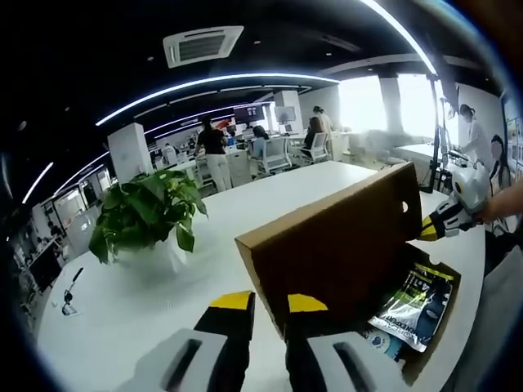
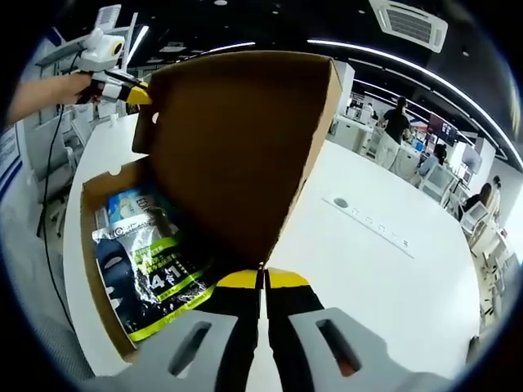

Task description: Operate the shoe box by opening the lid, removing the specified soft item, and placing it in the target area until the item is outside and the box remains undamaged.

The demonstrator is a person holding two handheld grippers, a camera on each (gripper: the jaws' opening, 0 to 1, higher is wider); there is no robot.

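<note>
The brown cardboard shoe box [image 2: 88, 245] stands on a white table with its lid [image 2: 237, 139] raised upright. Inside lies a soft black item in a clear packet with a yellow-green label [image 2: 151, 273], also seen in the left gripper view [image 1: 417, 306]; a blue-and-white packet [image 2: 131, 204] sits beneath it. My right gripper [image 2: 262, 282] is shut on the lid's near corner and also grips a lid corner in the left gripper view [image 1: 433, 227]. My left gripper [image 1: 270, 304] has its jaws a little apart astride the lid's [image 1: 335, 245] other corner; it appears at that corner in the right gripper view [image 2: 135, 91].
A potted green plant [image 1: 147, 212] stands on the table [image 1: 122, 327] left of the box. A small round inset [image 2: 341, 202] marks the tabletop to the right. Office desks, chairs and several people fill the background. A person's arm [image 2: 41, 94] holds the left gripper.
</note>
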